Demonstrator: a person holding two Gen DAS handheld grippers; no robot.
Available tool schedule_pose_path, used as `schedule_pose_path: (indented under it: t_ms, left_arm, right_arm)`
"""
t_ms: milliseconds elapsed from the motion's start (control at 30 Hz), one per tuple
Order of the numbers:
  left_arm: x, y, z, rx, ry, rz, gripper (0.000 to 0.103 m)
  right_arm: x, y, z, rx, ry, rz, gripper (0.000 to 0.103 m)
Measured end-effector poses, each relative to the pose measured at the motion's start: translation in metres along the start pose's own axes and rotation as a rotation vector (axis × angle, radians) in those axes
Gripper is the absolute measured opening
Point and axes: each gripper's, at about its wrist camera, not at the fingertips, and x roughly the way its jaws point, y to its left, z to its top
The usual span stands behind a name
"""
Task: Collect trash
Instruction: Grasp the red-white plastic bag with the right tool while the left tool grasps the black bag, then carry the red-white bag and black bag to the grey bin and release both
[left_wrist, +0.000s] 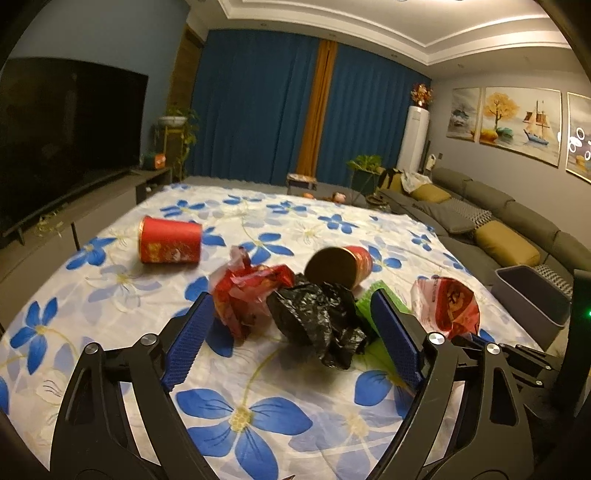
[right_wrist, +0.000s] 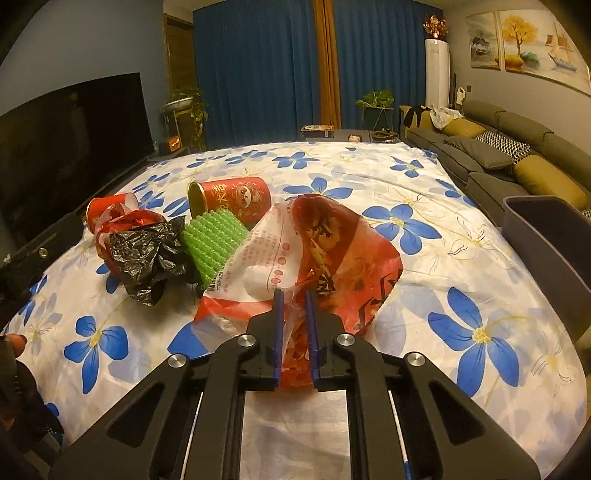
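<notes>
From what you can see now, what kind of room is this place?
Most likely a home living room: a large television by one wall, a long grey sofa with cushions opposite, and framed paintings above it.

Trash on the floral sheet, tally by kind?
Red cans: 2
Red-and-clear plastic bags: 2
Black plastic bag: 1
Green foam net: 1
Total: 6
</notes>
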Motion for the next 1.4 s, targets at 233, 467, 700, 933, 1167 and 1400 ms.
schedule_pose_path:
  t_ms: [233, 467, 700, 933, 1167, 1400]
  left_arm:
    - [0.026, 0.011, 0.001, -0.066, 0.096, -0.047, 0.071]
    - [0.053, 0.010, -0.002, -0.071, 0.185, -0.047, 0.052]
    - [0.075, 0.015, -0.007, -0.129, 0.267, -0.136, 0.018]
    - [0.069, 0.013, -0.007, -0.140, 0.247, -0.168, 0.000]
    - [0.026, 0.007, 0.011, -0.127, 0.137, -0.218, 0.000]
    - [-0.014, -0.002, 0.038, -0.105, 0.027, -0.277, 0.000]
  right_arm:
    - [-0.015, -0.006, 0.003, 0.020, -0.050, -0.004, 0.011]
    - [-0.026, -0.007, 0.006, 0.011, -0.082, -0.010, 0.011]
    - [-0.028, -0.009, 0.006, 0.011, -0.088, -0.003, 0.011]
    - [-0.033, -0.010, 0.006, 0.012, -0.099, -0.002, 0.010]
    - [-0.042, -0.014, 0.007, 0.019, -0.124, -0.004, 0.011]
    - [-0.054, -0.016, 0.008, 0.024, -0.150, -0.002, 0.011]
